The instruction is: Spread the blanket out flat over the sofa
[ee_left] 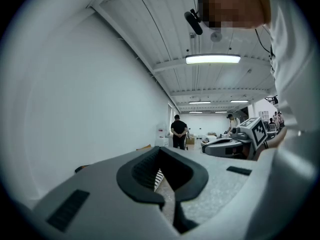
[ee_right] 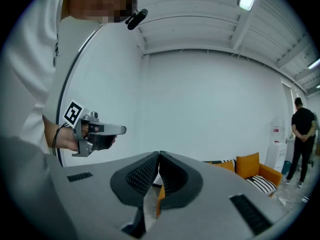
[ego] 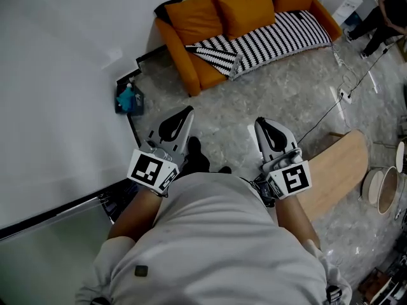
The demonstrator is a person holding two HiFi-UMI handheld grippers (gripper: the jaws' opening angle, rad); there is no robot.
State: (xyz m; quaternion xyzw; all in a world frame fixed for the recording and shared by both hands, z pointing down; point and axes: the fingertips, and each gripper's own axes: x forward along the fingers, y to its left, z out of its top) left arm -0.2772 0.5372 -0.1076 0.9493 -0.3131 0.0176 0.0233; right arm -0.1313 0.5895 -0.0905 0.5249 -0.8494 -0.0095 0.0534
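Right below the head camera, the person's white shirt (ego: 216, 246) is filling the foreground, and both arms are reaching out in front of it over the grey marbled floor (ego: 254, 100). The left claw (ego: 186, 112) is pointing toward the sofa with its jaws clenched, tips meeting and nothing between them. The right claw (ego: 260, 122) is doing the same beside it: pressed shut and empty. Both are hovering well apart from the furniture.

Across the room, the orange sofa (ego: 188, 76) is standing against the white wall. The black-and-white striped blanket (ego: 273, 37) is lying over the seat, covering it from the right end across the middle. Near the left end it is bunching up, with a folded corner (ego: 219, 57) drooping over the front edge, and the leftmost part of the seat is showing bare orange. Three orange cushions (ego: 245, 8) are leaning along the backrest above it.

A teal object (ego: 130, 98) is sitting on the floor by the wall, left of the sofa. A cable (ego: 331, 110) is trailing over the floor toward a pale wooden desk (ego: 337, 167) at the person's right. A person in black (ego: 388, 11) is standing beyond the sofa's right end.
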